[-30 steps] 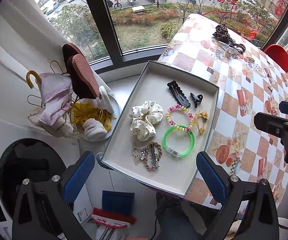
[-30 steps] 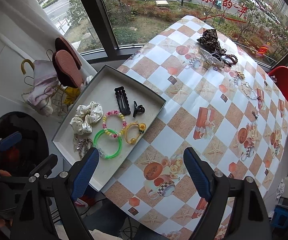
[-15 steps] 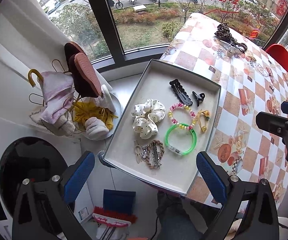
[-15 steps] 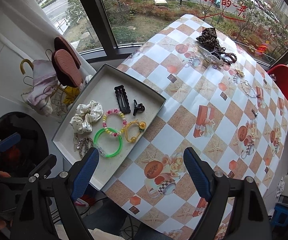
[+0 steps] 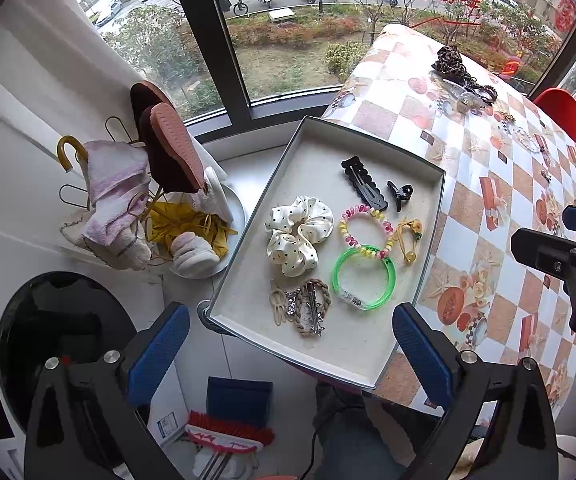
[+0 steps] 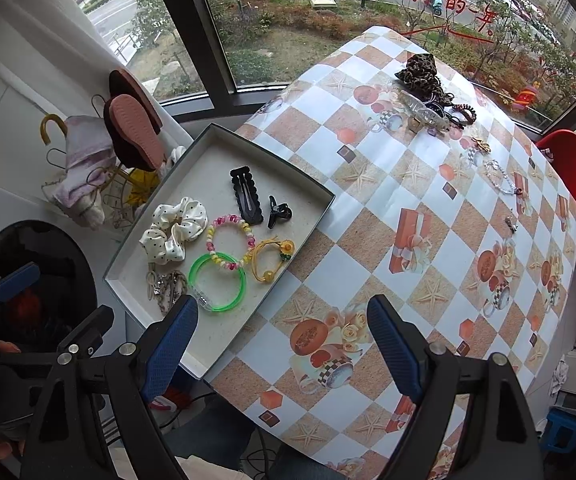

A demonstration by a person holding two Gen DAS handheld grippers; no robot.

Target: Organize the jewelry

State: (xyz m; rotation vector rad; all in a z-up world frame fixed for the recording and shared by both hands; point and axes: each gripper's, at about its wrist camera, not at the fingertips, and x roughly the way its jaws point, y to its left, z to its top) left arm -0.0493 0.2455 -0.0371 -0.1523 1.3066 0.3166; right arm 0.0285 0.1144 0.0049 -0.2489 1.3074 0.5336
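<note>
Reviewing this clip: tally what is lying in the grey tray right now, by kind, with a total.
In the shallow grey cardboard tray:
Hair clips: 2, black scalloped snap clip and small black claw clip
Scrunchies: 1, cream polka-dot satin
Ring bands: 3, translucent green bangle, pink-yellow spiral tie, yellow beaded elastic
Tangled beige-and-silver cluster: 1; its pieces are too entwined to count
Total: 7

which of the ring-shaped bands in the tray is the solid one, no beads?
The green bangle, a smooth translucent hoop near the tray's front edge. The pink-and-yellow bracelet overlapping it is beaded, and the yellow hair tie carries small charms.
</note>
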